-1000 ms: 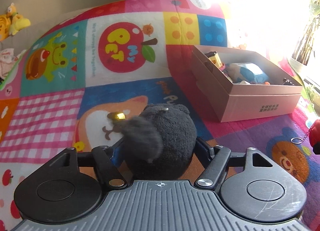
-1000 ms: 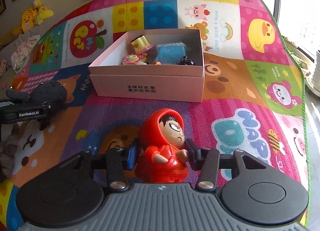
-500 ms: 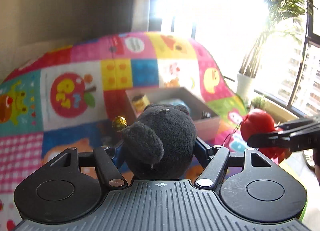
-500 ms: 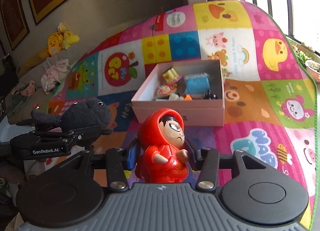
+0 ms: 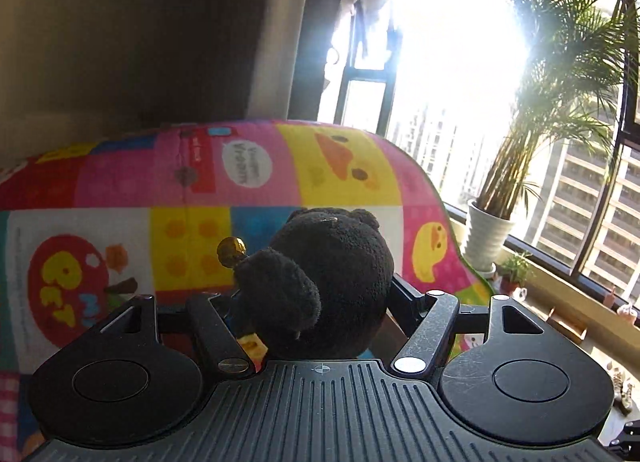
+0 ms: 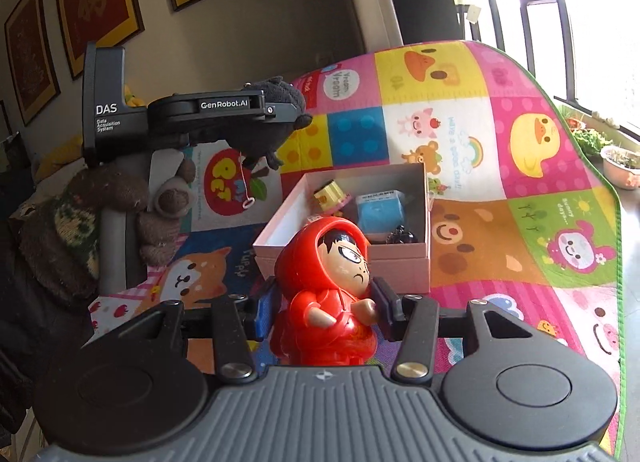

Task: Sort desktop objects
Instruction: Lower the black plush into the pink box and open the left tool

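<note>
Covering the surface: a bright patchwork play mat [image 6: 472,166] with ducks, bears and a "PET" apple; what's underneath it doesn't show.
Room: framed red-and-gold pictures [image 6: 96,2] on the wall, big sunlit windows [image 5: 452,74], a potted palm [image 5: 560,94] in a white pot by the sill.
Box: pink cardboard box [image 6: 348,260] sits open on the mat, holding a blue block [image 6: 380,210], a yellow piece [image 6: 330,194] and something small and black [image 6: 402,236].
Left hand-held gripper [image 5: 316,298]: fingers clamped tight on a black plush toy [image 5: 332,278], held up in the air to the box's left in the right wrist view; a gold bell [image 5: 231,252] pokes out beside it.
Right hand-held gripper [image 6: 324,308]: squeezed onto a red hooded figurine [image 6: 328,294], just in front of the box.
In the way: the plush fills the middle of the left view, so the box is hidden there.
Off to the side: brown stuffed toys [image 6: 104,198] piled at the mat's left edge.
</note>
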`<move>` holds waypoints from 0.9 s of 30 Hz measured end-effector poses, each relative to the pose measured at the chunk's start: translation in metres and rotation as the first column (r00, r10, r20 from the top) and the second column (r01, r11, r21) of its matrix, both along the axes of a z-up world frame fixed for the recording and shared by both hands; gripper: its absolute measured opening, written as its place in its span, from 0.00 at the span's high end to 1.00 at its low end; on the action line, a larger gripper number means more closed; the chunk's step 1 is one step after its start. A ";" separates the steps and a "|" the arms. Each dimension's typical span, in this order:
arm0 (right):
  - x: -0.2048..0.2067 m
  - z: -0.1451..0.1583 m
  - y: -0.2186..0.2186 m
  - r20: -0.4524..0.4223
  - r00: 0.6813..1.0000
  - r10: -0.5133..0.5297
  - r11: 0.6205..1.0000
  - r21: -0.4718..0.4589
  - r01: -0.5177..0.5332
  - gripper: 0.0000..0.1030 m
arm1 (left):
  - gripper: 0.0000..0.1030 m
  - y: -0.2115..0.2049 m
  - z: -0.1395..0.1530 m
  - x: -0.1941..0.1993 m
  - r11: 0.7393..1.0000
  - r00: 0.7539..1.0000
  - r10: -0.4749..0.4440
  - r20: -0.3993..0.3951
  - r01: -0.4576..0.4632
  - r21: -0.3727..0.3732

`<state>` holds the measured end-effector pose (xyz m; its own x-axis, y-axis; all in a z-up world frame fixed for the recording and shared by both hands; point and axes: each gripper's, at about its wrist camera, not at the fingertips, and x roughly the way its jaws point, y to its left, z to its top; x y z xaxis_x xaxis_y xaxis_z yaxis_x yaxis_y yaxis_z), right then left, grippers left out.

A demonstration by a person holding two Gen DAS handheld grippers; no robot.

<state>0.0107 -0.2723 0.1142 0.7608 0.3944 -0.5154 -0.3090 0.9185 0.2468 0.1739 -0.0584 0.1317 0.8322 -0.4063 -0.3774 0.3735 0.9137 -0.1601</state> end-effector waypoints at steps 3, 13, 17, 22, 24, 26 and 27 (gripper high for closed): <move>0.006 -0.010 -0.006 -0.028 0.999 -0.022 1.000 0.000 0.022 0.53 | 0.26 0.000 -0.021 0.017 0.999 0.998 -0.009 -0.067 0.011 0.030; 0.019 -0.033 -0.004 -0.091 0.995 -0.041 0.999 -0.002 0.041 0.53 | 0.07 0.031 -0.044 -0.012 0.999 0.994 0.004 -0.105 0.000 0.043; 0.023 -0.035 -0.002 -0.109 0.993 -0.045 0.999 -0.011 0.044 0.53 | 0.05 0.040 -0.063 -0.046 0.998 0.993 0.011 -0.121 -0.004 0.056; 0.033 -0.037 0.009 -0.166 0.986 -0.031 0.999 -0.016 0.029 0.53 | 0.03 0.035 -0.094 -0.090 0.999 0.991 -0.019 -0.136 0.025 0.047; 0.037 -0.033 0.015 -0.174 0.985 -0.019 1.000 -0.017 0.016 0.53 | 0.03 0.034 -0.103 -0.099 0.999 0.991 -0.035 -0.130 0.038 0.022; 0.044 -0.022 0.022 -0.161 0.987 -0.019 0.999 -0.033 0.014 0.53 | 0.02 0.034 -0.112 -0.103 0.999 0.992 -0.038 -0.124 0.039 0.006; 0.049 -0.014 0.026 -0.141 0.990 -0.024 0.999 -0.044 0.017 0.53 | 0.02 0.035 -0.115 -0.103 0.999 0.992 -0.034 -0.121 0.035 -0.001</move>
<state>0.0599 -0.2466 0.1003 0.6865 0.3548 -0.6347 -0.2546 0.9349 0.2472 0.0707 -0.0236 0.0164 0.7657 -0.4335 -0.4752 0.3826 0.9008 -0.2052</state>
